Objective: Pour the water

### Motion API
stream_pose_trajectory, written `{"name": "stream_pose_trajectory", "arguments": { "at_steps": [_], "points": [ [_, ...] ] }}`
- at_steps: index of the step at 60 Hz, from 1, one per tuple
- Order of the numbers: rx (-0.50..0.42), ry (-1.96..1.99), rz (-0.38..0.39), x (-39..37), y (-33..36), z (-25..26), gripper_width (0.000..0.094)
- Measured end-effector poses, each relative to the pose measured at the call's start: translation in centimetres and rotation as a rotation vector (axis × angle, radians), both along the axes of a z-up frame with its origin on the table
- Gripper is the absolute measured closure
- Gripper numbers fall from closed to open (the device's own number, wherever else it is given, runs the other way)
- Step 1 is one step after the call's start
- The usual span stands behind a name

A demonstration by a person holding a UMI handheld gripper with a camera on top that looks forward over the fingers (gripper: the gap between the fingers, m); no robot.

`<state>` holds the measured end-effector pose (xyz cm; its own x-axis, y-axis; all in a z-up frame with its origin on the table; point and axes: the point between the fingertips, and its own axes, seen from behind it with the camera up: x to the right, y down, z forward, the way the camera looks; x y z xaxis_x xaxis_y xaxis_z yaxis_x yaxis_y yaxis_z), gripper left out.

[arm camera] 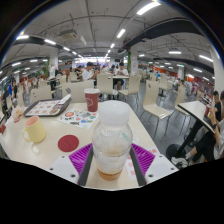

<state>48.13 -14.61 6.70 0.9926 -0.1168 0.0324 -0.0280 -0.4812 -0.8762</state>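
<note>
A large canteen-like hall is shown, lit by ceiling strip lights, with rows of tables and chairs receding into the background and seated people (88, 72) visible at a far table. In the foreground lies a pale table (45, 150), on which the working items have been set out.

The gripper (111, 160) is seen from its own camera, its two fingers bearing purple pads (80, 156) on their inner faces. A clear plastic bottle (111, 140) is held upright between them: both pads appear pressed against its lower body, so the fingers are closed to roughly the bottle's width. Its cap region is blurred, and whether it is capped cannot be told. An amber tint is visible at the bottle's base, possibly liquid.

Just beyond the bottle, a red paper cup (92, 99) stands upright and open-mouthed on the table; it is judged to be the receiving vessel, placed ahead of the fingers so that a forward tilt would carry the bottle's mouth over it. A second, cream-coloured cup (35, 129) stands well apart to one side, near a red round coaster (68, 143) and a patterned sheet (78, 118). A dark tray (47, 105) lies farther back.

The bottle is upright, so pouring is judged not yet begun.
</note>
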Motion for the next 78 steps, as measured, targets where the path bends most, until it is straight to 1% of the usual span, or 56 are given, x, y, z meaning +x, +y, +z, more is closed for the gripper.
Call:
{"name": "stream_pose_trajectory", "arguments": {
  "at_steps": [2, 8, 13, 15, 16, 20, 23, 28, 35, 42, 48, 52, 58, 62, 66, 75, 78],
  "points": [
    [0.008, -0.009, -0.002, 0.1, 0.4, -0.2, 0.0356],
    [0.043, 0.01, -0.004, -0.2, 1.3, -0.1, 0.0424],
    [0.046, 0.01, -0.037, 0.3, 1.3, -0.1, 0.0487],
    [0.042, 0.004, -0.04, 0.3, 1.3, -0.1, 0.0486],
    [0.039, 0.001, -0.037, 0.2, 1.3, -0.1, 0.0512],
    [0.026, -0.016, -0.041, 0.1, 1.4, -0.1, 0.0515],
    [0.012, -0.039, -0.059, -0.1, 1.5, 0.1, 0.0514],
    [0.012, -0.106, -0.08, 0.3, 1.7, 1.7, 0.0515],
    [0.015, -0.283, -0.102, -0.5, 2.9, 5.8, 0.0514],
    [0.023, -0.551, -0.097, -2.6, 4.8, 10.9, 0.0516],
    [0.015, -0.833, -0.056, -5.6, 7.2, 14.7, 0.0516],
    [0.007, -1.022, -0.008, -8.5, 8.5, 17.2, 0.0515],
    [-0.024, -1.323, 0.082, -12.9, 11.0, 18.1, 0.0516],
    [-0.042, -1.502, 0.156, -15.6, 12.5, 17.5, 0.0515],
    [-0.07, -1.658, 0.212, -17.7, 13.2, 17.2, 0.0516],
    [-0.179, -1.962, 0.329, -20.3, 15.2, 14.2, 0.0512],
    [-0.203, -2.026, 0.378, -21.3, 15.5, 13.1, 0.0511]
  ]
}}
